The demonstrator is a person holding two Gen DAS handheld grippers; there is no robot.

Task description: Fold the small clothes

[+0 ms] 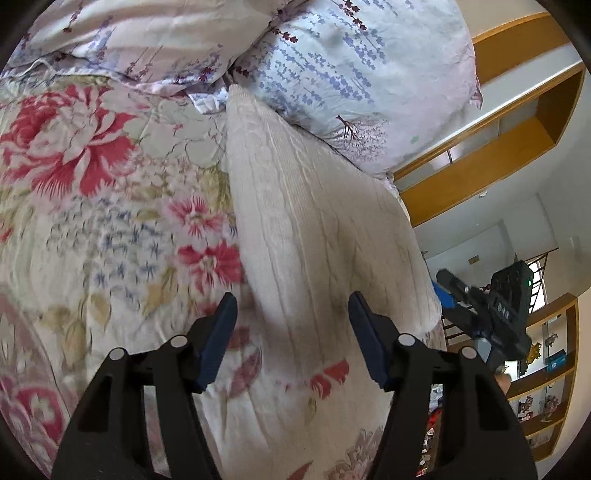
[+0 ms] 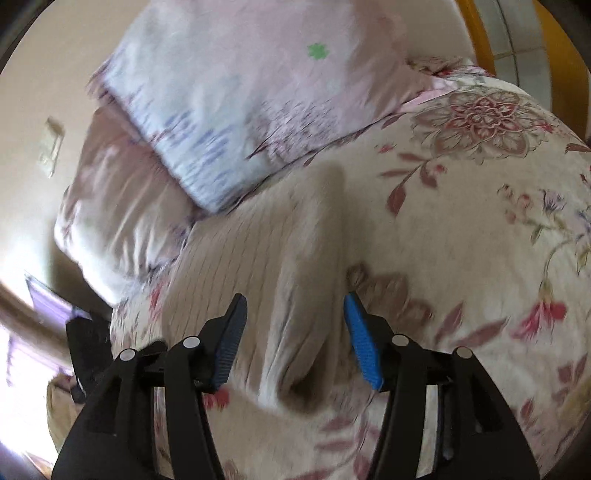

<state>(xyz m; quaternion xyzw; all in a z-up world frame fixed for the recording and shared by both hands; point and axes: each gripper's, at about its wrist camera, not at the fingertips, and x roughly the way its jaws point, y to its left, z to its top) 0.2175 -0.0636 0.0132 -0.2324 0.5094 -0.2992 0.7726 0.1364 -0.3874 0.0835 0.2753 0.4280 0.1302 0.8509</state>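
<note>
A cream cable-knit sweater (image 1: 306,221) lies folded into a long strip on the floral bedspread (image 1: 92,206). Its far end reaches the pillows. My left gripper (image 1: 292,305) hovers over the near end, jaws open, with the knit showing between the pads and nothing gripped. In the blurred right wrist view the same sweater (image 2: 251,266) lies flat, a folded flap on its right side. My right gripper (image 2: 295,301) stands open above that flap, the blue pads clear of the cloth. The right gripper (image 1: 487,306) also shows at the bed's right edge in the left wrist view.
Two pillows with lavender prints (image 1: 354,74) (image 1: 140,33) lie past the sweater's far end. Wooden shelving (image 1: 509,147) stands beyond the bed on the right, and lower shelves (image 1: 546,373) hold small items. The left gripper (image 2: 88,347) shows dark at the bed's left edge.
</note>
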